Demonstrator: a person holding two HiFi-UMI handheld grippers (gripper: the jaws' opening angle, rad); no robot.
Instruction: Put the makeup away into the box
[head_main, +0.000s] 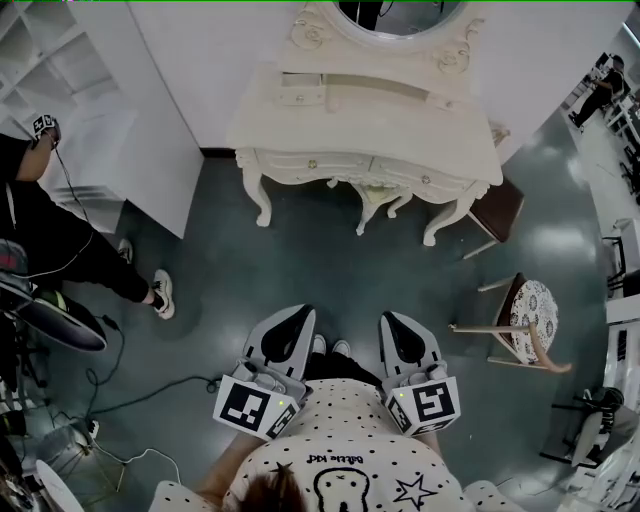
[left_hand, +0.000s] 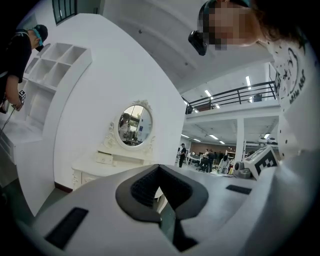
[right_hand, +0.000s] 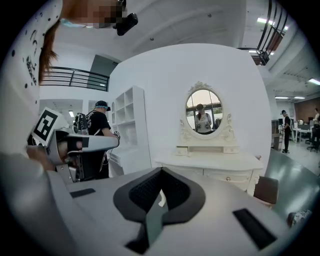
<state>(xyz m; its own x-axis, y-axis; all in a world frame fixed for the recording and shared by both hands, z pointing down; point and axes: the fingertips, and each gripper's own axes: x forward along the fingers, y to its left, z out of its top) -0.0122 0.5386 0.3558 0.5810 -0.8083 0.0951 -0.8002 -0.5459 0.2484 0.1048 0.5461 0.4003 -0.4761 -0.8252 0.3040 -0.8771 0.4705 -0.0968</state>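
Observation:
Neither makeup nor a box shows in any view. My left gripper (head_main: 296, 314) and right gripper (head_main: 394, 320) are held side by side close to my body, over the dark floor, pointing toward a white dressing table (head_main: 440, 150) with an oval mirror (right_hand: 203, 112). In the left gripper view the jaws of the left gripper (left_hand: 159, 168) meet at the tip with nothing between them. The right gripper (right_hand: 161, 171) is likewise shut and empty. The dressing table (left_hand: 100, 167) stands some way ahead of both.
A person in black (head_main: 55, 245) stands at the left by a white shelf unit (head_main: 40, 55). Cables (head_main: 120, 405) trail on the floor at the lower left. A patterned stool (head_main: 528, 315) and a brown stool (head_main: 497, 208) stand right of the table.

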